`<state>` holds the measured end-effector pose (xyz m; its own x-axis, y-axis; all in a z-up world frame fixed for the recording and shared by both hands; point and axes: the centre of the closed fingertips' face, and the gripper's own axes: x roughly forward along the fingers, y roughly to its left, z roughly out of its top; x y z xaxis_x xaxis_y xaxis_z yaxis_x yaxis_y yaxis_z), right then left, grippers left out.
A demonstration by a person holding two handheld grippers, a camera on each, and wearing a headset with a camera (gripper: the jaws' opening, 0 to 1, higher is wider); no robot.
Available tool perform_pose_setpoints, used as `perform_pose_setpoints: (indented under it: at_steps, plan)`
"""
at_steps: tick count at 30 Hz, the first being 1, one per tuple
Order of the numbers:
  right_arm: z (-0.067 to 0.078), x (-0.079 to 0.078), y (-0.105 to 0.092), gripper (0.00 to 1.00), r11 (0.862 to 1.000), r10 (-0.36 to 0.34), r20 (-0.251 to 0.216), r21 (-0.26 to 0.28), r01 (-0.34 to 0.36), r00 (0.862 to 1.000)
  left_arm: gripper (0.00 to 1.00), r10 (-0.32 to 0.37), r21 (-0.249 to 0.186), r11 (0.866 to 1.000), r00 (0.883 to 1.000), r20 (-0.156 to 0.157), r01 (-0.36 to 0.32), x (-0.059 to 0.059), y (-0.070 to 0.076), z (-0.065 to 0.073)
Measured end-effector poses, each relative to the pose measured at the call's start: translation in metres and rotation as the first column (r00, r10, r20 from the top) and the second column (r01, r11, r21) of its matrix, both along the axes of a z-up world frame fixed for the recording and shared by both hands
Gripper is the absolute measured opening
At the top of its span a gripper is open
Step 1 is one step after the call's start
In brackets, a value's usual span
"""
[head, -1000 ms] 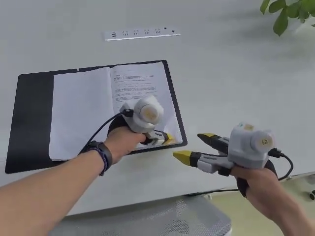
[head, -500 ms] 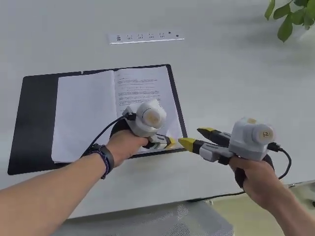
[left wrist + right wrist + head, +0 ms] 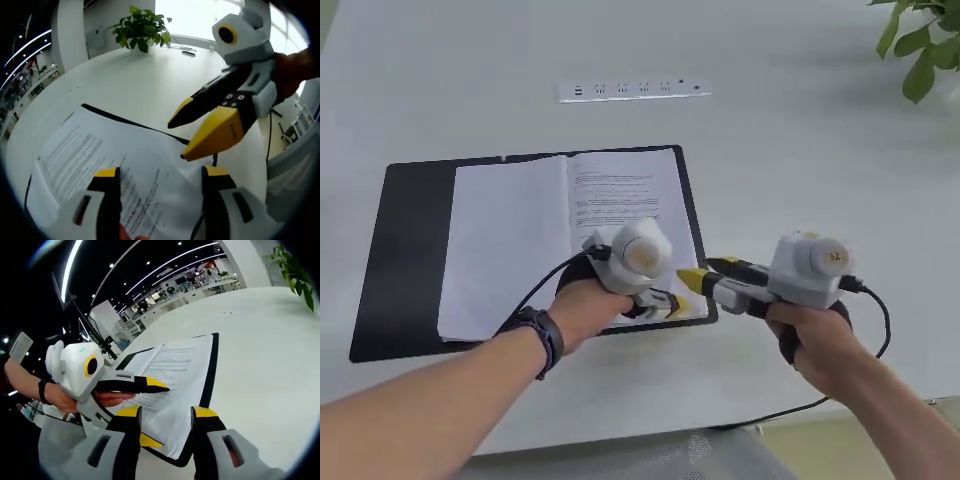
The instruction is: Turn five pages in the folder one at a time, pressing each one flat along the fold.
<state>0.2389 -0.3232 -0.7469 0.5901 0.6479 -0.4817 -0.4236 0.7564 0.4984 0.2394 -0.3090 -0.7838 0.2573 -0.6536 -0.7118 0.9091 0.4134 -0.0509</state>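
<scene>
Head view: black folder lies open on white table, a bit to 9 o'clock of frame centre. Blank page on its left half, printed page on its right half, both look flat.

Left gripper sits at the folder's 5 o'clock corner, over the bottom of the printed page. In left gripper view its claw is spread, with printed text showing between the two yellow tips. Cannot tell if the tips touch the paper.

Right gripper is at 3 o'clock of the left one, just beside it, tips pointing toward 9 o'clock at the folder's right edge. In right gripper view its claw is spread too, nothing pinched, with the page corner and black folder edge between the jaws. The left gripper comes in there from 9 o'clock, one tip above the page and one lower by the corner.

Power strip at 12 o'clock of the folder, well apart. Plant at the 2 o'clock corner of the head view.
</scene>
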Motion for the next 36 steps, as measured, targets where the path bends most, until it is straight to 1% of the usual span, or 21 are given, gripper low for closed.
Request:
perform_pose_setpoints:
  at_steps: [6, 9, 14, 16, 17, 18, 20, 22, 25, 29, 32, 36]
  plan:
    - [-0.005, 0.004, 0.006, 0.36, 0.999, 0.006, -0.02, 0.035, -0.006, 1.0, 0.66, 0.002, -0.003, 1.0, 1.0, -0.001, -0.002, 0.0, 0.0, 0.0]
    - [-0.007, 0.005, 0.009, 0.36, 0.999, 0.019, -0.024, 0.03, -0.019, 1.0, 0.66, -0.001, -0.002, 1.0, 1.0, 0.001, 0.001, 0.0, 0.0, 0.0]
    - [-0.008, 0.007, 0.01, 0.33, 0.998, 0.014, -0.034, 0.054, -0.013, 0.999, 0.67, -0.011, -0.009, 1.0, 1.0, -0.012, 0.011, -0.001, -0.001, 0.001]
    - [-0.009, 0.005, 0.012, 0.3, 0.998, 0.024, -0.043, 0.056, -0.022, 0.999, 0.69, -0.016, -0.008, 1.0, 1.0, -0.014, 0.016, -0.002, -0.001, 0.001]
    - [-0.01, 0.005, 0.012, 0.3, 0.998, 0.025, -0.044, 0.054, -0.022, 0.999, 0.69, -0.014, -0.011, 1.0, 1.0, -0.019, 0.014, -0.003, -0.001, 0.001]
    - [-0.011, 0.004, 0.012, 0.29, 0.998, 0.025, -0.047, 0.055, -0.023, 0.999, 0.7, -0.01, -0.017, 1.0, 0.999, -0.033, 0.009, -0.004, 0.0, 0.003]
    - [-0.011, 0.004, 0.011, 0.26, 0.998, 0.019, -0.052, 0.062, -0.016, 0.998, 0.71, -0.006, -0.019, 1.0, 0.999, -0.035, 0.005, -0.005, 0.001, 0.006]
    - [-0.008, 0.002, 0.012, 0.21, 0.997, 0.014, -0.054, 0.078, -0.01, 0.998, 0.72, 0.007, -0.032, 0.999, 0.999, -0.038, -0.009, -0.004, 0.003, 0.012]
    - [-0.005, -0.002, 0.014, 0.15, 0.996, 0.017, -0.057, 0.09, -0.012, 0.998, 0.72, 0.024, -0.053, 0.998, 0.999, -0.033, -0.026, -0.004, 0.007, 0.021]
    - [-0.004, -0.008, 0.017, 0.08, 0.996, 0.023, -0.051, 0.092, -0.019, 0.998, 0.72, 0.049, -0.075, 0.996, 0.998, -0.029, -0.051, -0.004, 0.013, 0.033]
    - [0.0, -0.008, 0.019, 0.02, 0.995, 0.012, -0.046, 0.104, -0.007, 0.999, 0.73, 0.055, -0.077, 0.995, 0.998, -0.022, -0.056, -0.006, 0.02, 0.037]
    - [0.002, -0.009, 0.022, 0.01, 0.994, 0.002, -0.044, 0.106, 0.003, 0.999, 0.73, 0.076, -0.085, 0.993, 0.997, -0.021, -0.078, -0.007, 0.03, 0.042]
